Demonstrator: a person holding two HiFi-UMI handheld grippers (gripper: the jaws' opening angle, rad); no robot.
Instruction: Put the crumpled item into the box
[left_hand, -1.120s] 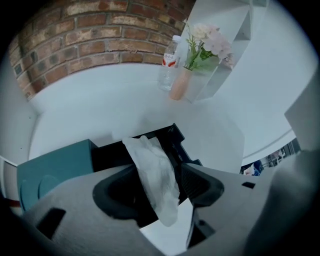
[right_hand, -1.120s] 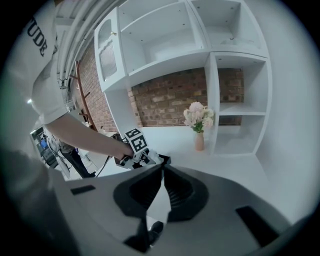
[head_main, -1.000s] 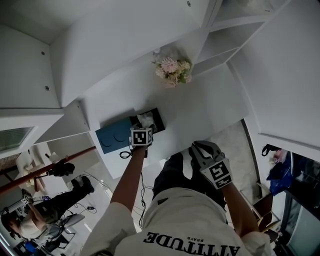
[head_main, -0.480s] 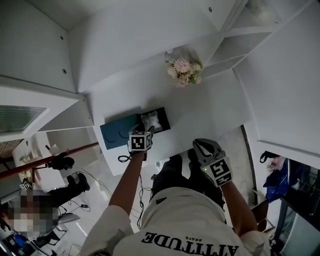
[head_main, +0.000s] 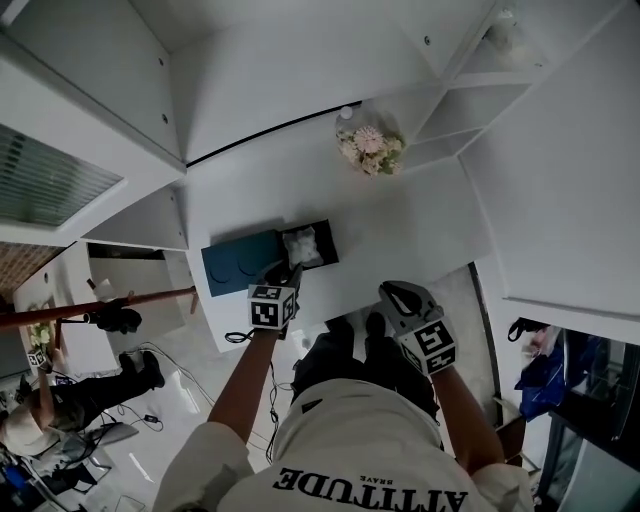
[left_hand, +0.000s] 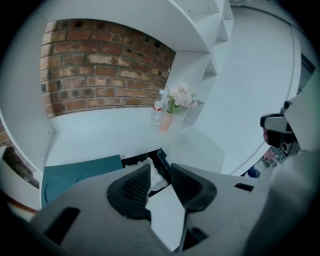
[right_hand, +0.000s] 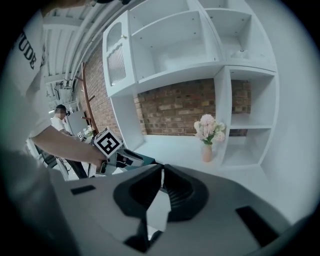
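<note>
Crumpled item (head_main: 301, 243) lies in the box (head_main: 331, 240); the drop looks done.
Off the desk's (head_main: 420, 225) front edge the right gripper (head_main: 395, 293) hangs closed and empty. The left gripper (head_main: 286, 272), jaws just narrowed to half apart around nothing, hovers over the box near the front-left corner. Next, I'd guess, only pulling clear; teal lid (head_main: 238, 263) alongside, flowers (head_main: 370, 150) at the back edge, nothing blocking.

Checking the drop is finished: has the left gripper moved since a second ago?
Yes. The left gripper has drawn back from the box toward the person; its jaws, empty, have just been closing.
</note>
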